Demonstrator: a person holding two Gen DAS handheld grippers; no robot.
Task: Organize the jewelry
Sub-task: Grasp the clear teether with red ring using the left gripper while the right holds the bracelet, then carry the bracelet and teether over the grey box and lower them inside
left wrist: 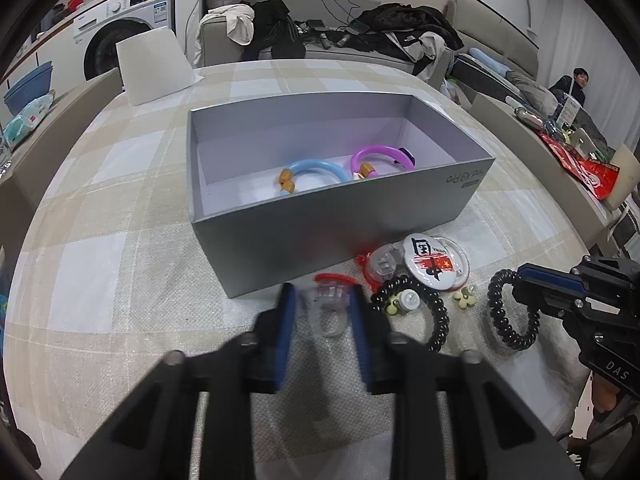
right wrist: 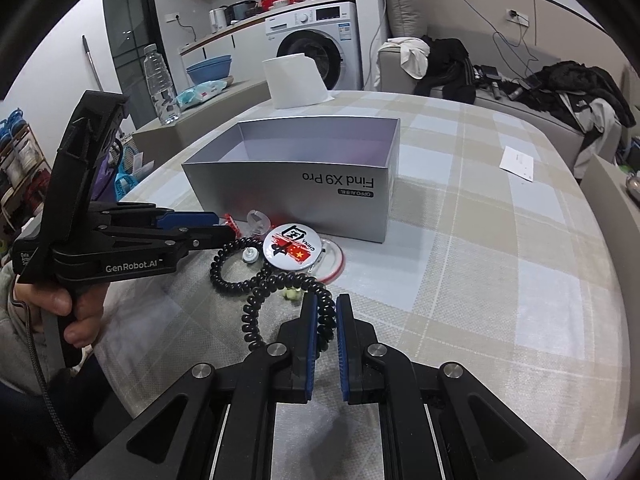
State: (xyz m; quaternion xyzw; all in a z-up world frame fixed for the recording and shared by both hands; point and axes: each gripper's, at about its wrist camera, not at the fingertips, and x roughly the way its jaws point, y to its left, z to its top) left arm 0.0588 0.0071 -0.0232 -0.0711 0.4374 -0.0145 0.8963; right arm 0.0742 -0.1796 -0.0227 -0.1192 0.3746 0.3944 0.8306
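A grey open box (left wrist: 320, 224) holds a blue bracelet (left wrist: 316, 170) and a purple bracelet (left wrist: 380, 156). In front of it lie a clear ring with a red top (left wrist: 330, 304), a round badge (left wrist: 434, 262), and two black coil hair ties (left wrist: 436, 312) (left wrist: 512, 312). My left gripper (left wrist: 324, 300) is open with its fingers on either side of the clear ring. My right gripper (right wrist: 327, 304) is shut on the nearer black coil hair tie (right wrist: 256, 312). The box (right wrist: 304, 200) and badge (right wrist: 290, 248) also show in the right wrist view.
The checked tablecloth (left wrist: 120, 208) covers a round table. A white folded card (left wrist: 156, 66) stands behind the box. A paper slip (right wrist: 518, 162) lies at the right. A water bottle (right wrist: 160, 84), washing machine (right wrist: 320, 44) and a sofa with clothes (left wrist: 360, 36) are beyond.
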